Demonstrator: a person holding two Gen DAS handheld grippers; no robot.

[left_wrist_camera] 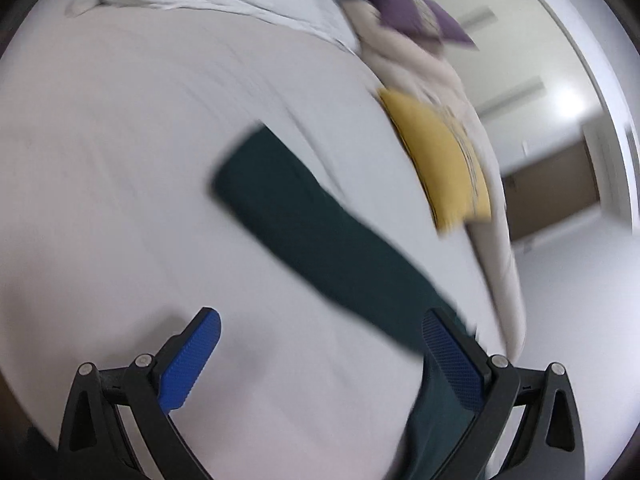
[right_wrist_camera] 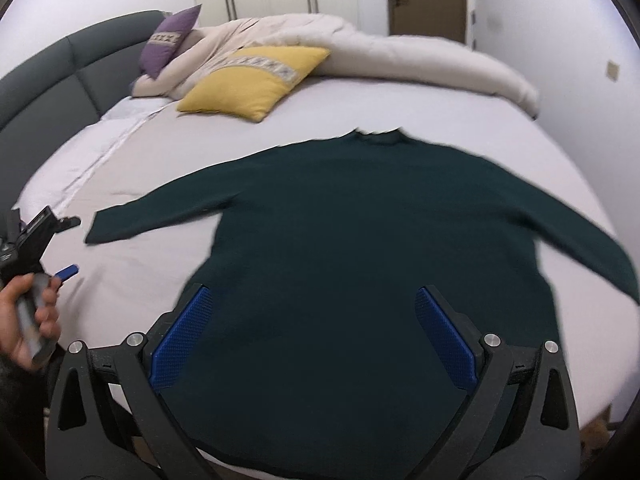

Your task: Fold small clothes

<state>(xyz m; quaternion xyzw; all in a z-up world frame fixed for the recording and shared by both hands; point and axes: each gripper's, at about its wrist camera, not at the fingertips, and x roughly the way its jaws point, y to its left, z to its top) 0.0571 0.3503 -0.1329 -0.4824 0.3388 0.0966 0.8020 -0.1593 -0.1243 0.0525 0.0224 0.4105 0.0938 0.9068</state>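
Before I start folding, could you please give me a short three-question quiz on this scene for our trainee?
1. True or false: the dark green sweater lies spread flat on the bed, both sleeves out.
2. Which cushion lies nearer the sweater: A purple, B yellow?
3. Fill in: the jaws of the left gripper and right gripper are both ____.

Key: 1 true; 2 B, the yellow cushion, not the purple cushion; 3 open.

the left gripper (left_wrist_camera: 320, 360) has its two blue-padded black fingers (left_wrist_camera: 190, 362) spread wide apart, with nothing between them. the right gripper (right_wrist_camera: 314, 340) is likewise spread wide. in the right wrist view, a bare hand (right_wrist_camera: 28, 320) grasps the left gripper's handle at the left edge.
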